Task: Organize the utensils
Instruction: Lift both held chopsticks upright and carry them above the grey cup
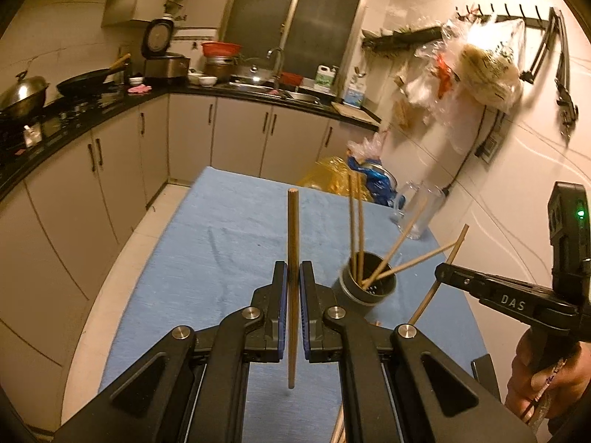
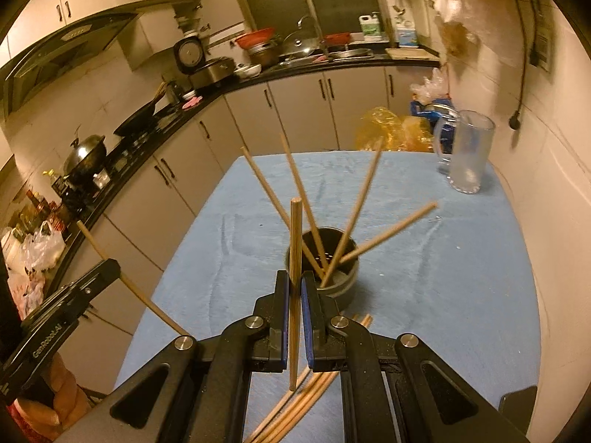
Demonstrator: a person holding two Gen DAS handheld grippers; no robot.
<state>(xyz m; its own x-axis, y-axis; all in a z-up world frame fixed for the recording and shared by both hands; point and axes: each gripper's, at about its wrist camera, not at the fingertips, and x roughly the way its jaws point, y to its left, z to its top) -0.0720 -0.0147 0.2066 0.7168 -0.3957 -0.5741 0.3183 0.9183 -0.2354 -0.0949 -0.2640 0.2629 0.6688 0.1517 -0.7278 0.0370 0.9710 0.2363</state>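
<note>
Bamboo, light, stiff and slick: your left gripper point(image 1: 293, 288) and right gripper point(image 2: 294, 291) each pinch one chopstick point(image 1: 293, 243) mid-shaft, upright near the cup point(image 2: 347, 277); keep holding there.

Black hand-held gripper point(image 1: 293, 280), blue pads point(image 1: 283, 310)

"DAS" printed white on the right gripper point(image 1: 439, 271) arm, seen right of the left gripper; "GenRobot.AI" on the left gripper point(image 2: 114, 264) arm, seen left of the right gripper.
</note>
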